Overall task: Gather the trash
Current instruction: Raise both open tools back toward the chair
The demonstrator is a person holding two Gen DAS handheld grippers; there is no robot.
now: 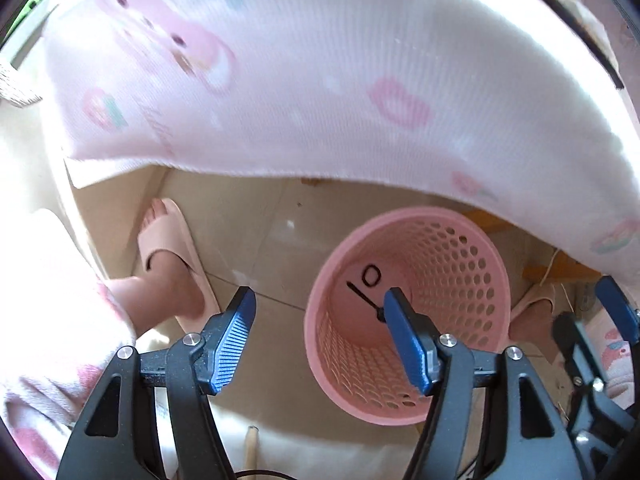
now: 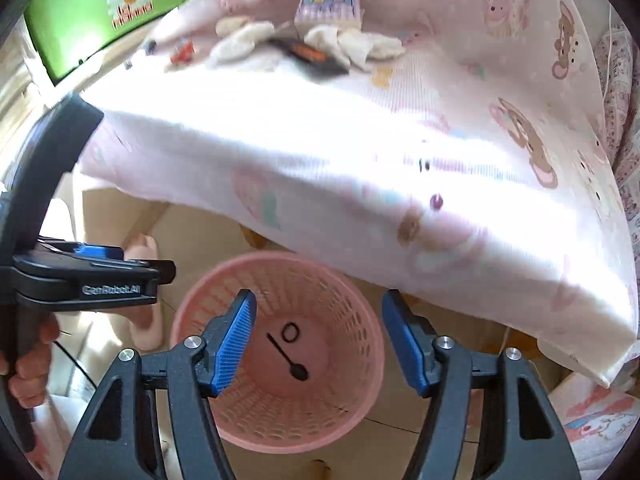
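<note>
A pink perforated waste basket (image 1: 460, 264) stands on the floor below the table edge; it also shows in the right wrist view (image 2: 348, 344). On its bottom lie a black spoon (image 2: 289, 357) and a black ring (image 2: 289, 333), also seen in the left wrist view as spoon (image 1: 362, 295) and ring (image 1: 371, 276). My left gripper (image 1: 320, 312) is open and empty above the basket's left rim. My right gripper (image 2: 318, 316) is open and empty right over the basket. On the table lie crumpled white tissues (image 2: 360, 46), a dark wrapper (image 2: 316, 56) and small red scraps (image 2: 182, 53).
A table with a pink bear-print cloth (image 2: 440, 128) overhangs the basket. A small patterned box (image 2: 330, 2) stands at its far side. A green board (image 2: 108, 12) is at far left. The person's slippered foot (image 1: 168, 248) stands on the tiled floor left of the basket.
</note>
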